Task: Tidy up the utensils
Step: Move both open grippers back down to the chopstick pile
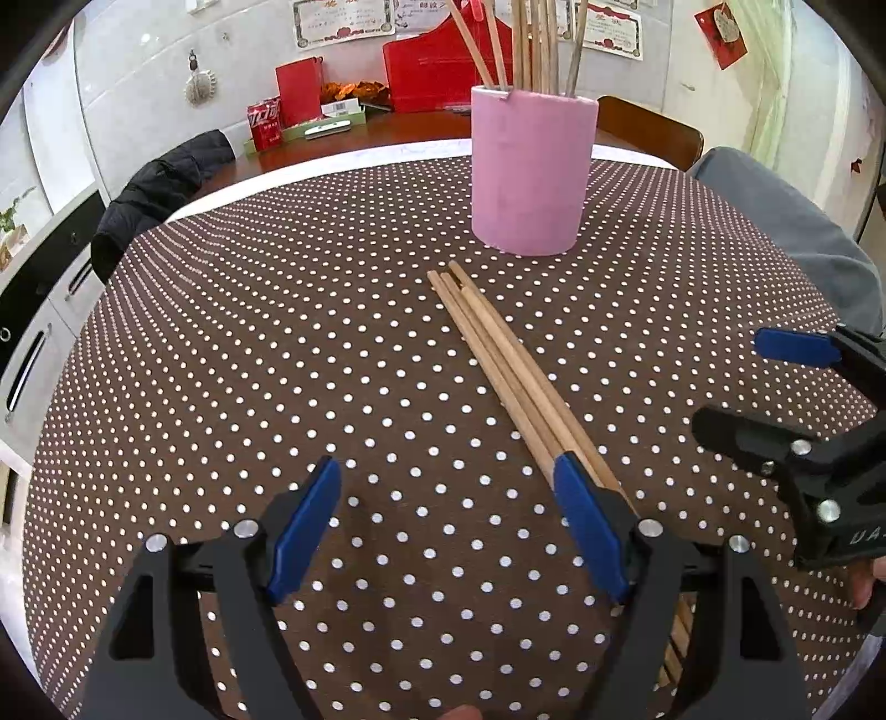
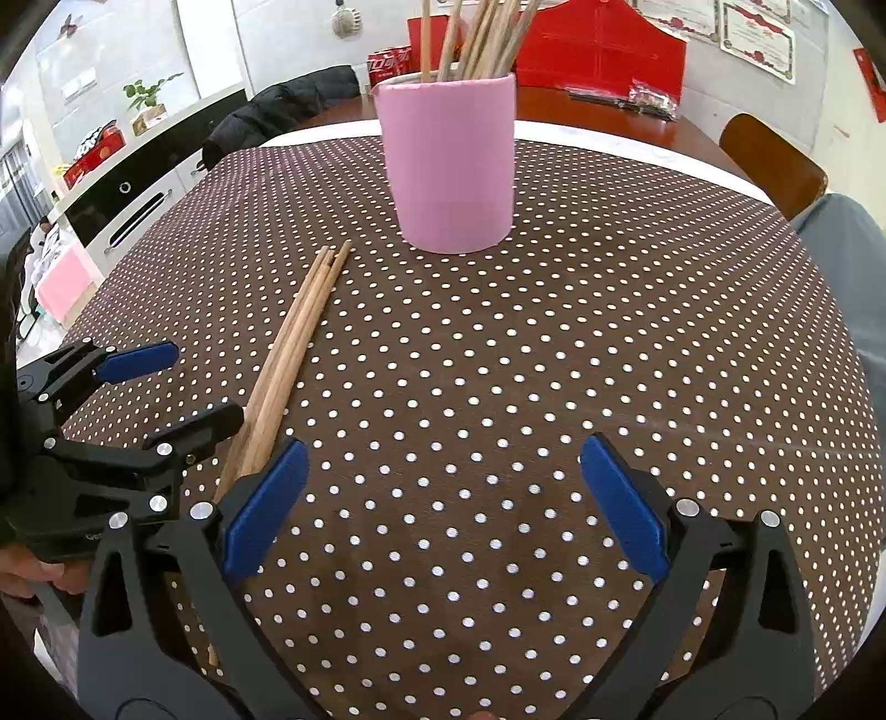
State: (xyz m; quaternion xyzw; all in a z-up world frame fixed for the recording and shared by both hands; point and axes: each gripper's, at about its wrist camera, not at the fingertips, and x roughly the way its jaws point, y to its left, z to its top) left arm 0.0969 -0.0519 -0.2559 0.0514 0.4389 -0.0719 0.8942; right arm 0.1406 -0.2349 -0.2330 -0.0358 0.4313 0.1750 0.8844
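A round table under a brown polka-dot tablecloth (image 1: 332, 343) fills most of the room in front of me. Toward its far side stands one pink cylindrical holder (image 1: 532, 174), upright, with a bunch of wooden chopsticks (image 1: 534, 44) sticking out of its top; their exact number is hard to tell.

Over the near edge hover two grippers. The left gripper (image 1: 446, 526) is spread wide, gripping nothing, though its right finger lies over the loose bundle's near end. The right gripper (image 2: 443, 504) is equally spread and empty, with its left blue pad just beside the same sticks.

Between the two grippers, flat on the cloth, lies a tight bundle of loose chopsticks (image 1: 498, 360), about four, their tips pointing toward the holder but stopping short of it.
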